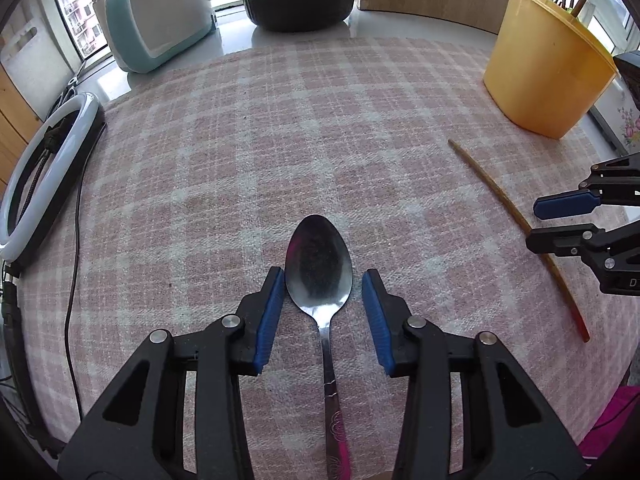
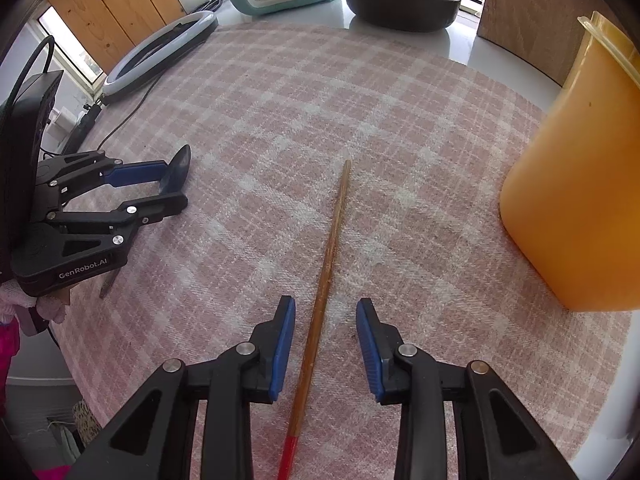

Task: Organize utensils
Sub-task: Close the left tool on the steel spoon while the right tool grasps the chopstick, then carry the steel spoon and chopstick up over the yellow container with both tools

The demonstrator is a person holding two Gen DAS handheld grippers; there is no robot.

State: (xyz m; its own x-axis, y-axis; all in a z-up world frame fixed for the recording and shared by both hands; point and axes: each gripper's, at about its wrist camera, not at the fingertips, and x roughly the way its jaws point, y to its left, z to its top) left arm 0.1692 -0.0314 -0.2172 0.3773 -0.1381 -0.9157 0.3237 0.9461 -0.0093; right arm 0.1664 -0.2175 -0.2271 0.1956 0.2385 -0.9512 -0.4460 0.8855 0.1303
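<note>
Left wrist view: the left claw (image 1: pixel 323 286) is spread wide and set low over the pink-and-white checked cloth on the tabletop (image 1: pixel 240 140), straddling the shiny steel spoon with an engraved handle (image 1: pixel 320 268). The spoon lies flat, bowl pointing away, handle running back between the fingers; one blue pad (image 1: pixel 270 316) looks to be touching or just beside the bowl's edge, the other stands apart, so nothing is gripped yet. That straddle lines the spoon up for a squeeze across its neck.

In the right wrist view the right claw (image 2: pixel 326 338) is equally wide, bracketing a long brown wooden chopstick with a red end (image 2: pixel 326 260) that lies flat on the cloth. The tall translucent orange plastic utensil tub (image 1: pixel 548 64), already holding sticks, stands near on the right, probably the destination.
</note>
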